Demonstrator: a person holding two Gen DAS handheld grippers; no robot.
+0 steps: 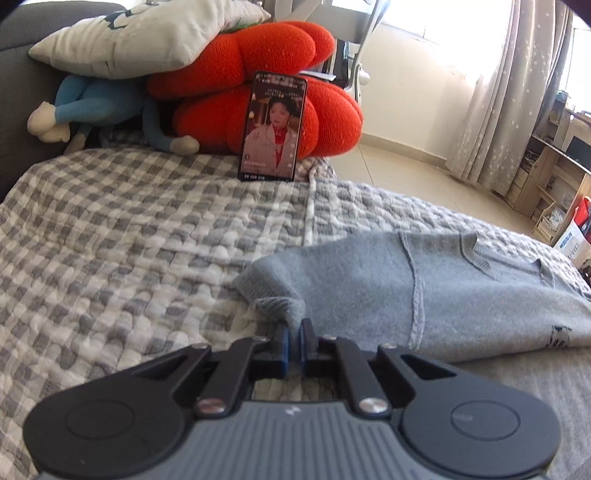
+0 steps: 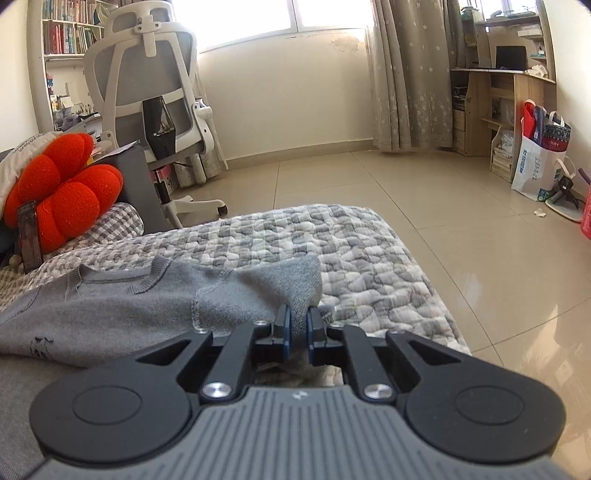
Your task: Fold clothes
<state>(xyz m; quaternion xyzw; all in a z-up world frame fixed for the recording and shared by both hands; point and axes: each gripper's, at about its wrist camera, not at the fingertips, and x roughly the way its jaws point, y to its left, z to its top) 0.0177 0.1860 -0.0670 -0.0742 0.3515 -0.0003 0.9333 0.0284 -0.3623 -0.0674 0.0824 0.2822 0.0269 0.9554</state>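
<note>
Left wrist view: my left gripper is clenched on a sleeve cuff of the grey sweater, which stretches right and far across the checked bedcover. Phone propped far behind, against the red cushion.

Right wrist view: my right gripper pinches the other sleeve end; sweater body lies left, long axis running left-right between both claws. Likely next: fold sleeves inward. No containers on the bed.

Daylight floods from the window ahead of me, blown white; floor glares, edges bow
</note>
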